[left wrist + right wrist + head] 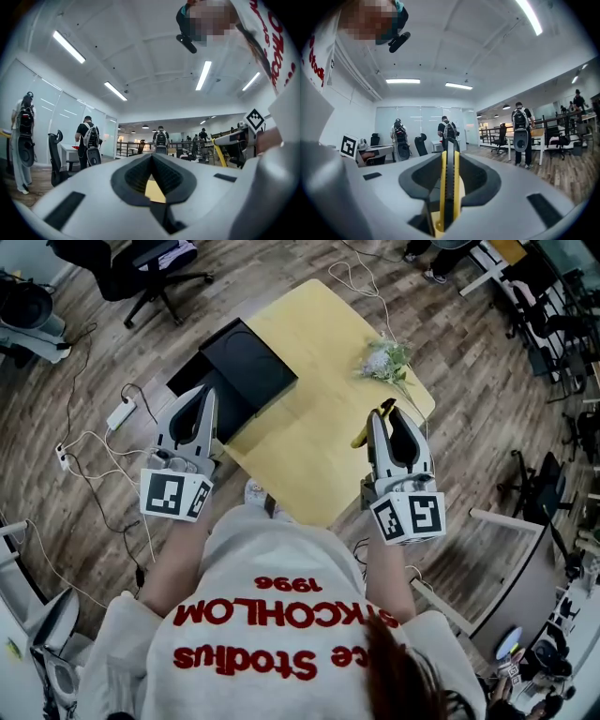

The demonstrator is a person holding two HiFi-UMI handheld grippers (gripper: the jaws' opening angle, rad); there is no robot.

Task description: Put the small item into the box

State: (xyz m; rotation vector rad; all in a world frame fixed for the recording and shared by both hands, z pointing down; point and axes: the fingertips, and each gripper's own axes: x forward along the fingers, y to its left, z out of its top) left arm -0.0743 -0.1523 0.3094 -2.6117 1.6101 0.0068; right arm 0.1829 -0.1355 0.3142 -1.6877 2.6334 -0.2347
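A yellow and black utility knife stands upright between the jaws of my right gripper, which is shut on it. From the head view, the right gripper hangs over the right part of the yellow table, and the knife shows at its tip. The open black box rests on the table's far left corner. My left gripper hovers at the box's near edge. Its jaws meet at the tips with nothing between them.
A bunch of pale flowers lies at the table's far right edge. On the wooden floor are an office chair at the back left, a power strip with cables at the left, and desks at the right. People with backpacks stand around the room.
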